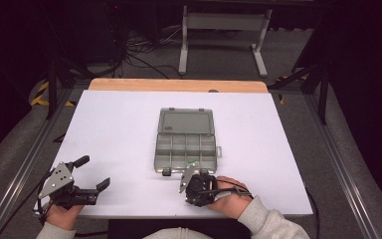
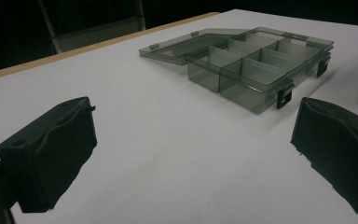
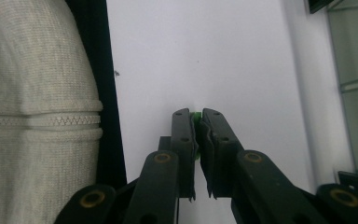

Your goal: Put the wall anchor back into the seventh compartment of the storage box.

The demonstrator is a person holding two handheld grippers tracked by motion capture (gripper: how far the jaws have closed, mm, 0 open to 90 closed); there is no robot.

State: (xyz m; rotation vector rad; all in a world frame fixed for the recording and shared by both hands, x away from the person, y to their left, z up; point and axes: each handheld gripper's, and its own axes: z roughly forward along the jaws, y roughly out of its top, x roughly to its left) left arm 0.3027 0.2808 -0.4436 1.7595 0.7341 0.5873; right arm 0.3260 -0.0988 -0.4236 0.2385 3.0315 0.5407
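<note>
Two claws over white table (image 1: pixel 129 119) (dark room): left claw (image 1: pixel 93 173) apart, right claw (image 3: pixel 196 122) clamped on green piece (image 3: pixel 196 115).

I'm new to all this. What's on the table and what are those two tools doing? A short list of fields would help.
Surface: white table
Box: clear grey compartment box, lid open and lying flat behind it
Box contents: one small green item visible in a near compartment; the rest look empty
Left gripper: fingers wide apart, holding nothing, left of the box
Right gripper: fingers closed on a small green piece, just in front of the box
Green piece identity: too small to tell
</note>
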